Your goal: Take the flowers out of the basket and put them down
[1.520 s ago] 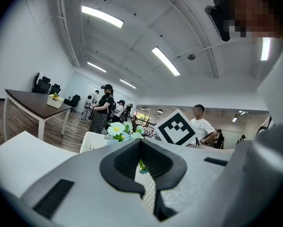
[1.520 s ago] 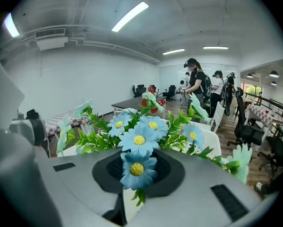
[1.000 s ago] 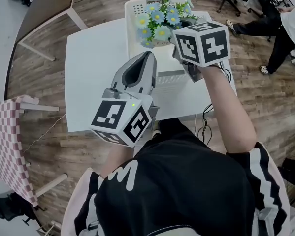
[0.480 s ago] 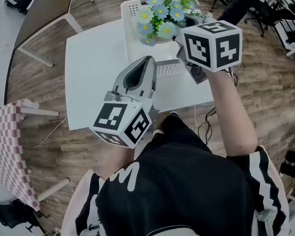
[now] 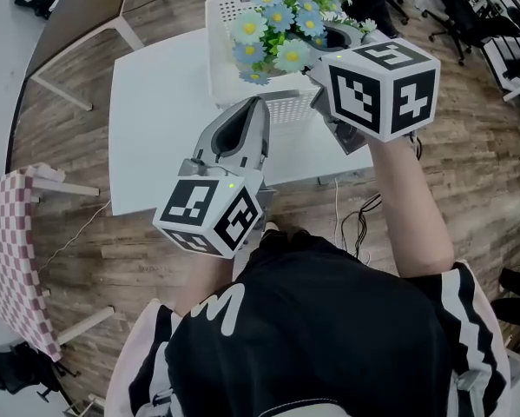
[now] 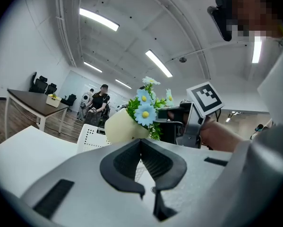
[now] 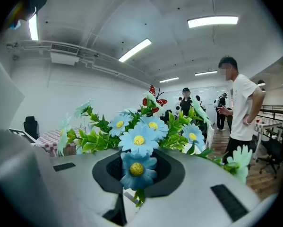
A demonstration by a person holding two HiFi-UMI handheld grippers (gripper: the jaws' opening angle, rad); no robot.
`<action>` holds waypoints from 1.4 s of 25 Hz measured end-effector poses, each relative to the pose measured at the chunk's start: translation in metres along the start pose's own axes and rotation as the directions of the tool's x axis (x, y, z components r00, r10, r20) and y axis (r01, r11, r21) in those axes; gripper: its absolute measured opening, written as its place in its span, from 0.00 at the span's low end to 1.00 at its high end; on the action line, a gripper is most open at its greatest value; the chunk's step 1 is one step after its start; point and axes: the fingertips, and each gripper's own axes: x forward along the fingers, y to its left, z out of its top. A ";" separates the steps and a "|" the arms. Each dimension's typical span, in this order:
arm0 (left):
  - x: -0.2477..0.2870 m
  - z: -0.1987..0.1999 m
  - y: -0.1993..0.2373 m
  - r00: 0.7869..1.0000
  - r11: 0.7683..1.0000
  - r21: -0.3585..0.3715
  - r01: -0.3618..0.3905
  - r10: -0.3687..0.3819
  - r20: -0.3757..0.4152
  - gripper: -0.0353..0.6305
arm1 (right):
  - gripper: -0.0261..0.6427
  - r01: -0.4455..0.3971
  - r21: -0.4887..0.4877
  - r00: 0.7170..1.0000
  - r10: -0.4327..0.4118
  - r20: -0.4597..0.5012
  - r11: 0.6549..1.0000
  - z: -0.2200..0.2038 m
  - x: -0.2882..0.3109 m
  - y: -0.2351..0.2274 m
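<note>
Seen from the head camera, a person stands at a white worktop (image 5: 155,129) on a wood-plank floor (image 5: 468,172), a gripper in each hand. A white perforated basket (image 5: 292,109) sits at the far edge of the worktop.

The right gripper (image 7: 137,171) is raised over the basket. Its jaws are closed on a bunch of artificial flowers (image 5: 281,29), blue and pale yellow daisies among green leaves. In the right gripper view one blue daisy sits right between the jaws, with the rest of the bunch fanning out beyond them. The left gripper view shows the flowers rising from a rounded cream pot (image 6: 122,126). The pot hangs in the air above the basket rim and touches neither the basket nor the worktop.

The left gripper (image 5: 255,107) is held level over the worktop, just in front of the basket and pointing at it. Its jaws are pressed together with nothing between them.

At the left edge of the head view stands a table with a red-and-white checked cloth (image 5: 12,250). In the right gripper view a person in a white T-shirt (image 7: 240,108) stands in the room behind the flowers.
</note>
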 end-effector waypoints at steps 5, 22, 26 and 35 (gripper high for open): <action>-0.007 -0.012 -0.014 1.000 1.000 -0.010 -0.026 0.026 -0.004 0.06 | 0.12 -0.026 -0.023 1.000 0.026 0.013 0.999 -0.003 -0.025 0.011; -0.038 -0.069 -0.018 0.987 0.986 -0.038 -0.163 0.162 -0.025 0.06 | 0.12 -0.084 -0.031 0.994 0.081 -0.067 0.996 -0.086 -0.060 0.047; -0.042 -0.084 -0.013 0.983 0.982 -0.033 -0.184 0.184 -0.018 0.06 | 0.12 -0.084 -0.036 0.995 0.082 -0.053 0.996 -0.098 -0.060 0.054; -0.059 -0.101 -0.004 0.977 0.976 -0.040 -0.212 0.212 -0.010 0.06 | 0.12 -0.107 -0.031 0.993 0.105 -0.054 0.994 -0.117 -0.066 0.076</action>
